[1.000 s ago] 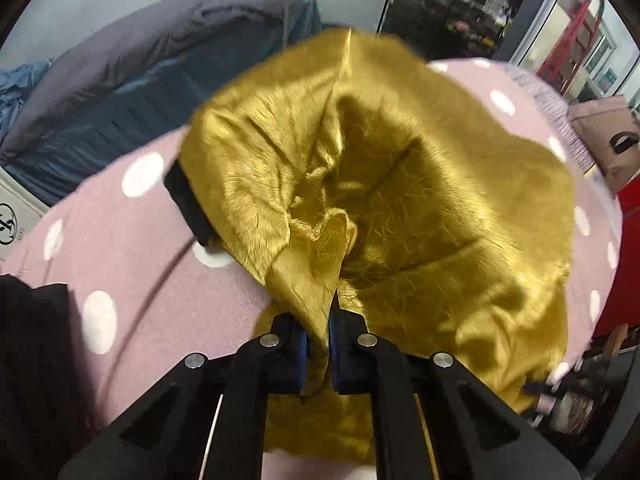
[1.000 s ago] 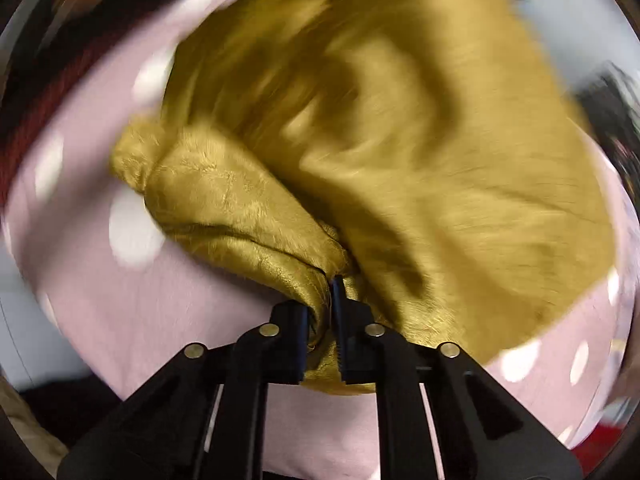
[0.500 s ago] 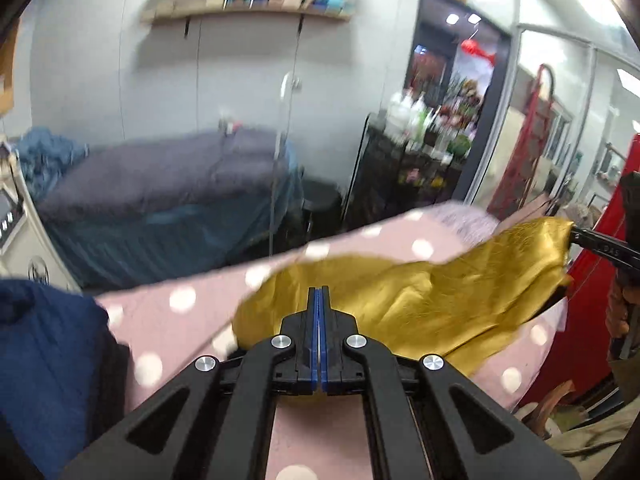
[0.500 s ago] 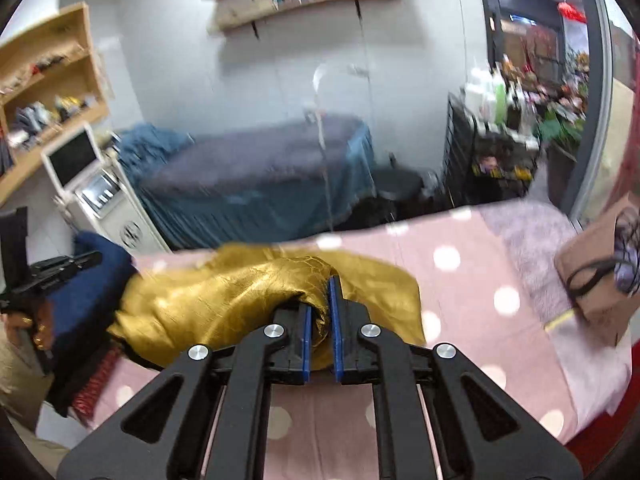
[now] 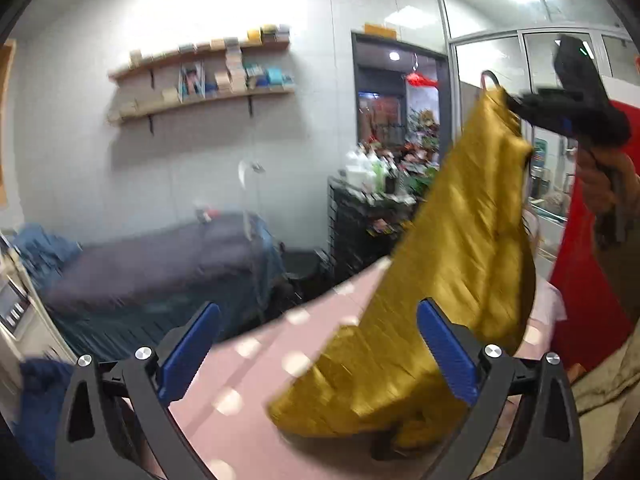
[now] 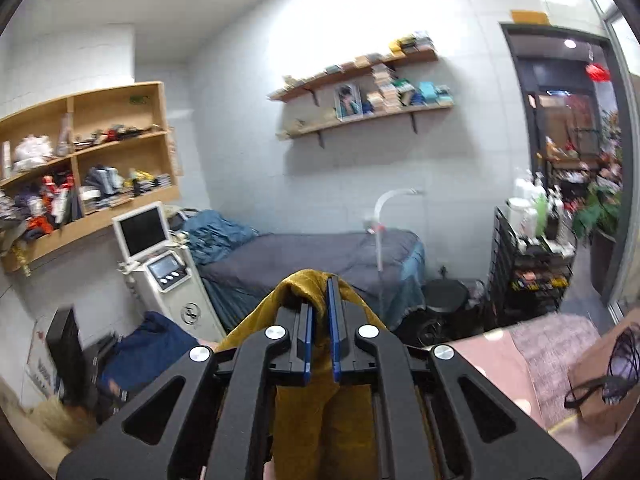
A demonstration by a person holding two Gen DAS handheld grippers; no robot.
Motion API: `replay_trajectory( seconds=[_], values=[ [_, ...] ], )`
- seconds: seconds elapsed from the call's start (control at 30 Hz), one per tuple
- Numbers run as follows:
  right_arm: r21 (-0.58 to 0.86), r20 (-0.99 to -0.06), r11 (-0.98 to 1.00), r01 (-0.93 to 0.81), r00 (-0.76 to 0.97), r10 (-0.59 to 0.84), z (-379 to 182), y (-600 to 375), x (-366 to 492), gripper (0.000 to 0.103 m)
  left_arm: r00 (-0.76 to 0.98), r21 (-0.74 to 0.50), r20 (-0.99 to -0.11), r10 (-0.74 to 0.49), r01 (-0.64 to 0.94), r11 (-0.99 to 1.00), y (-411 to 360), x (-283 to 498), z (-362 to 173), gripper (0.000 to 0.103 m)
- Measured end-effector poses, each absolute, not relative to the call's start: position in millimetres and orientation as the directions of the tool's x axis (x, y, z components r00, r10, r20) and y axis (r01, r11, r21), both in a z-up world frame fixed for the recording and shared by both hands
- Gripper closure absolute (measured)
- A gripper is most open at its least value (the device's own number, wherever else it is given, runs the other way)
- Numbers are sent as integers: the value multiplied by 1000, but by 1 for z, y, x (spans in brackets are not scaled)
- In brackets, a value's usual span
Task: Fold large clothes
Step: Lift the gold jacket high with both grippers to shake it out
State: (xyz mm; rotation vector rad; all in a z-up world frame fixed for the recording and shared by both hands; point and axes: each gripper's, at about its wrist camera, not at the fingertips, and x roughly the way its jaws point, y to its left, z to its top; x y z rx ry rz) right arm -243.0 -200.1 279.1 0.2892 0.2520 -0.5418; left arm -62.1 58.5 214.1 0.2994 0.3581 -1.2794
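Note:
A shiny golden garment [image 5: 460,264] hangs by one corner from my right gripper [image 5: 515,105], held high at the upper right by a hand. Its lower end trails onto the pink dotted bedcover [image 5: 256,364]. My left gripper [image 5: 318,308] hovers above the cover, its jaws opening wide. The garment's lower folds show between the blue pads [image 5: 444,356], but neither pad presses on them. In the right wrist view my right gripper [image 6: 318,292] is shut on the golden garment [image 6: 324,416], which bunches over the fingertips and hangs below.
Across the room stands a grey-covered treatment bed [image 5: 160,264], with a black trolley [image 5: 360,232] of bottles beside it. A white machine with a screen [image 6: 160,264] stands on the left. A brown bag [image 6: 600,392] rests on the pink cover's right side. A red panel [image 5: 584,312] stands at the right.
Both grippers have risen from the bedcover. My left gripper let go of the garment and opened wide. My right gripper kept its hold and lifted its corner high.

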Motion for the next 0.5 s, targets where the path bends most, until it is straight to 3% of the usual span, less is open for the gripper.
replay_trajectory(
  seconds=[0.13, 0.37, 0.43, 0.5],
  values=[
    [227, -387, 788, 573, 795, -467, 245, -224, -211, 96, 138, -83, -548, -825, 972, 218, 25, -79, 144, 6],
    [223, -405, 800, 557, 799, -444, 238, -218, -201, 96, 258, 241, -625, -737, 961, 132, -33, -128, 56, 6],
    [232, -403, 806, 544, 808, -430, 238, -216, -206, 96, 347, 343, -600, -721, 926, 160, -54, -127, 37, 6],
    [222, -403, 809, 545, 807, -432, 235, -212, -214, 96, 348, 354, -570, -745, 922, 160, -70, -121, 33, 7]
  ],
)
